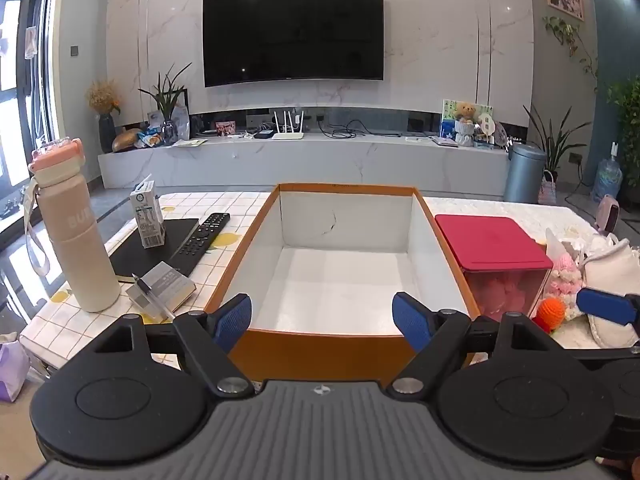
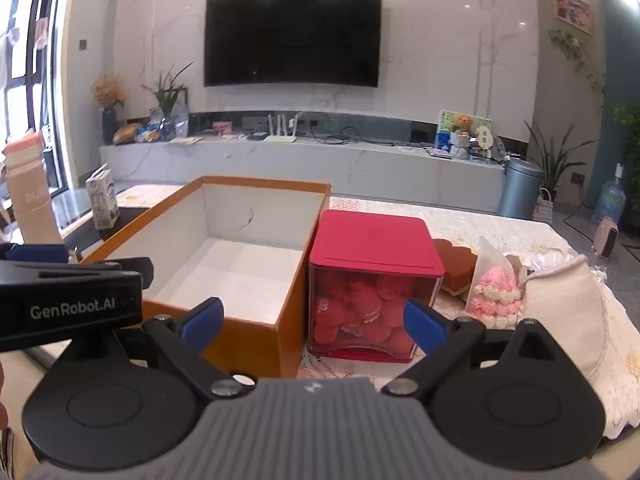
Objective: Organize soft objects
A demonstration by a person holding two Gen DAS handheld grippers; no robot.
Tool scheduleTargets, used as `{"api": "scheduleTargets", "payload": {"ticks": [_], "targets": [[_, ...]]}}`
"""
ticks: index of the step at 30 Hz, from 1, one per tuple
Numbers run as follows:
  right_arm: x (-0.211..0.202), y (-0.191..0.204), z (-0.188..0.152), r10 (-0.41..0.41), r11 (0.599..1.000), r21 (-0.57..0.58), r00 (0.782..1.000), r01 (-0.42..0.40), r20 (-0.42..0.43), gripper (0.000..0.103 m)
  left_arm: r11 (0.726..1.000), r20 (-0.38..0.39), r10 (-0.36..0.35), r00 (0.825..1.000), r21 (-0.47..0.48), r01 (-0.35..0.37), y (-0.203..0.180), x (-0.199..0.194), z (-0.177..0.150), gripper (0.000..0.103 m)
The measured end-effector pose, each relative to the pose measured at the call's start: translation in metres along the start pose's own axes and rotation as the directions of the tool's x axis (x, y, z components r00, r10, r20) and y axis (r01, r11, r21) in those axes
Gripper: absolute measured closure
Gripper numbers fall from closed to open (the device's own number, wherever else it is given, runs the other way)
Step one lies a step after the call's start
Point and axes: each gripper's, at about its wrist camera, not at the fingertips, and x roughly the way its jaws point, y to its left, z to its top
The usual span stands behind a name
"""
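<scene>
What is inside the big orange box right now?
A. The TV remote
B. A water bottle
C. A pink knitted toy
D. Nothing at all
D: the big orange box shows only its bare white floor and walls in both views; the pink knitted toy, TV remote and water bottle all sit outside it on the table.

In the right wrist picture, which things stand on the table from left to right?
Pink bottle → milk carton → orange box → red-lidded container → pink knitted toy in a bag → white cloth item.
</scene>
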Motion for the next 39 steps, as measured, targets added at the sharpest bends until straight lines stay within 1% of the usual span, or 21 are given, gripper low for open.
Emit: {"api": "scheduleTargets", "payload": {"ticks": [2,4,5,8,9,12,18,26,31,39], "targets": [[0.001,-0.002,0.000,0.015,0.999,0.030,1.000,-0.015,-0.006,0.009,1.000,0.034,0.008,0.999,0.002,-0.008,-0.002,-0.009,-0.003,0.010],[0.002,-0.004,-0.001,0.030,0.998,0.052,0.999,-0.029,-0.013,0.009,1.000,0.038,0.008,0.999,0.008,-0.008,-0.002,-0.007,-0.004,0.014],[0.002,-0.003,-0.001,0.030,0.998,0.052,0.999,-0.029,-0.016,0.009,1.000,0.031,0.015,0.999,0.016,-0.015,-0.003,-0.006,-0.003,0.014],[0.000,0.001,-0.001,0.024,0.999,0.035,1.000,-0.024,-0.016,0.009,0.999,0.036,0.029,0.999,0.027,-0.030,-0.007,-0.007,-0.005,0.014],[-0.001,0.007,0.000,-0.004,1.000,0.015,1.000,0.005,-0.019,0.009,0.999,0.029,0.027,0.999,0.021,-0.028,-0.008,-0.007,-0.005,0.015],[0.000,0.003,0.001,0.004,1.000,0.022,1.000,-0.004,-0.021,0.009,1.000,0.020,0.011,1.000,0.002,-0.011,-0.004,-0.005,-0.004,0.016],[0.002,0.003,-0.001,0.012,0.999,0.039,0.999,-0.010,-0.033,0.009,1.000,0.014,0.018,1.000,0.014,-0.018,-0.002,-0.004,-0.003,0.016],[-0.002,0.003,0.001,-0.001,1.000,0.023,1.000,0.002,-0.011,0.009,1.000,0.027,0.025,0.999,0.008,-0.026,-0.003,-0.007,-0.003,0.016],[-0.001,0.007,-0.002,-0.012,1.000,0.000,1.000,0.012,-0.007,0.010,0.998,0.034,0.055,0.998,0.040,-0.057,-0.008,-0.006,-0.004,0.016],[-0.003,0.006,0.000,-0.031,0.999,-0.027,1.000,0.030,-0.004,0.010,0.996,0.041,0.061,0.997,0.057,-0.064,-0.011,-0.008,-0.004,0.016]]}}
